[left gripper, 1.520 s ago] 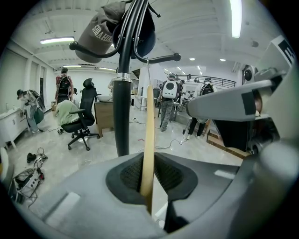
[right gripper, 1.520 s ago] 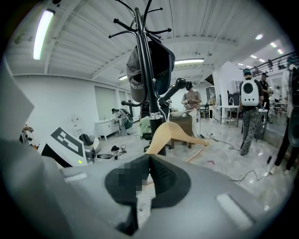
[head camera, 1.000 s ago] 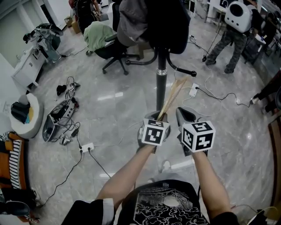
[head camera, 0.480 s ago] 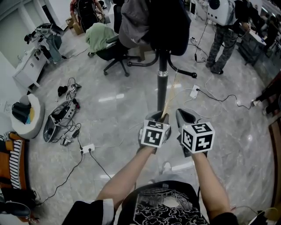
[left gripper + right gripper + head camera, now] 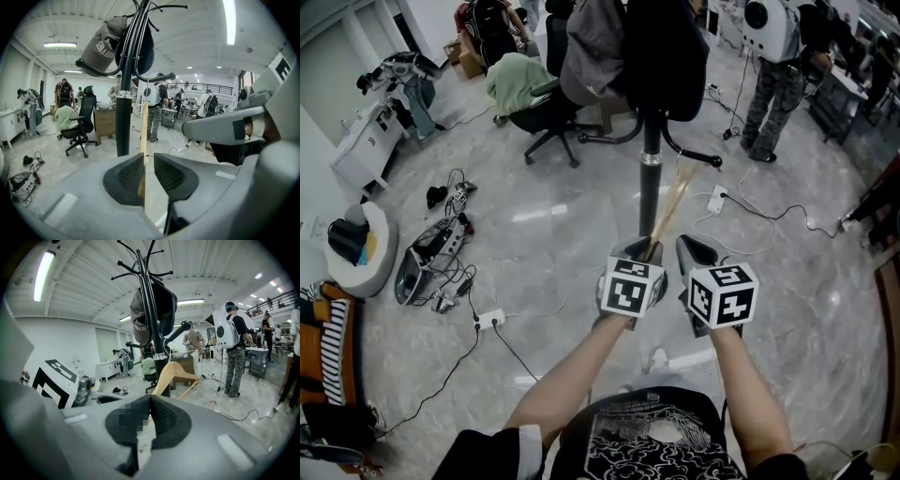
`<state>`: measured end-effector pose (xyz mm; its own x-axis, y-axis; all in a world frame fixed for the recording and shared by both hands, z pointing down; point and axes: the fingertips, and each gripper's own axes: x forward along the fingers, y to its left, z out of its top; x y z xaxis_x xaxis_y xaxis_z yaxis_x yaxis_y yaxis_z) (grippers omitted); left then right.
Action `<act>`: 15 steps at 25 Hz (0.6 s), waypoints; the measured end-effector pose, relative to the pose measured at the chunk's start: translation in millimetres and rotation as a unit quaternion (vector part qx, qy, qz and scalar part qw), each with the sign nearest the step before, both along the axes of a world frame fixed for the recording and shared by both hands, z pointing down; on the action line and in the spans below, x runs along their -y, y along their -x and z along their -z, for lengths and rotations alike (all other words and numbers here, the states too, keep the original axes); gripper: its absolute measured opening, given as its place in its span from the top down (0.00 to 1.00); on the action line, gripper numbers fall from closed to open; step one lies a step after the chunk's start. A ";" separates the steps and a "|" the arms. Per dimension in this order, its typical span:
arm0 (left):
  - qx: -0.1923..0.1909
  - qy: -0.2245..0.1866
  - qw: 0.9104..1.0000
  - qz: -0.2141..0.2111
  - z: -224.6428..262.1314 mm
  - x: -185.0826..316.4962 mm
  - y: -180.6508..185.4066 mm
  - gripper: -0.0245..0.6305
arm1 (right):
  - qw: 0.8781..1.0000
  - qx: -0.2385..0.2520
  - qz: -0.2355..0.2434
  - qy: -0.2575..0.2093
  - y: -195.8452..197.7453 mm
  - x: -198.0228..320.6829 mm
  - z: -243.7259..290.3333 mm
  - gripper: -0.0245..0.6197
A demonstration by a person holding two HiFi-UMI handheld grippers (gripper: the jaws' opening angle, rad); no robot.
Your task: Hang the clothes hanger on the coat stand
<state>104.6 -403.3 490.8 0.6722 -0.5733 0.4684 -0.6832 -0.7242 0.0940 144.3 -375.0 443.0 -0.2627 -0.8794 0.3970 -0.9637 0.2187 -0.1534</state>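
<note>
The black coat stand (image 5: pixel 652 178) rises just ahead of me, with a grey cap and dark clothes on its upper hooks. A light wooden hanger (image 5: pixel 671 204) slants up toward the pole, its lower end in my left gripper (image 5: pixel 642 249), which is shut on it. The left gripper view shows the hanger (image 5: pixel 145 123) edge-on between the pads, with the pole (image 5: pixel 123 117) just left of it. My right gripper (image 5: pixel 695 246) is shut and empty beside the left one. In the right gripper view the hanger (image 5: pixel 172 376) stands in front of the stand (image 5: pixel 157 333), beyond the shut gripper (image 5: pixel 150 401).
An office chair (image 5: pixel 546 112) draped with a green garment stands behind the stand on the left. Cables and a power strip (image 5: pixel 485 319) lie on the floor at left. A person with a white backpack (image 5: pixel 778 70) stands at back right. A white cable (image 5: pixel 769 217) crosses the floor at right.
Both grippers have stayed nearly still with the hanger held. The hanger's tilt shifted slightly. The person with the white backpack has stepped left at the back.
</note>
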 end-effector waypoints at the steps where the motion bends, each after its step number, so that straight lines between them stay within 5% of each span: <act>1: -0.003 0.003 1.000 0.000 0.5 -1.6 1.2 0.88 | 1.000 0.000 0.000 -0.001 1.1 -1.0 0.7 0.96; 15: -0.039 -0.024 0.999 -0.007 49.5 -28.0 18.4 0.89 | 1.000 -0.002 0.003 -0.015 25.2 -23.0 22.0 0.96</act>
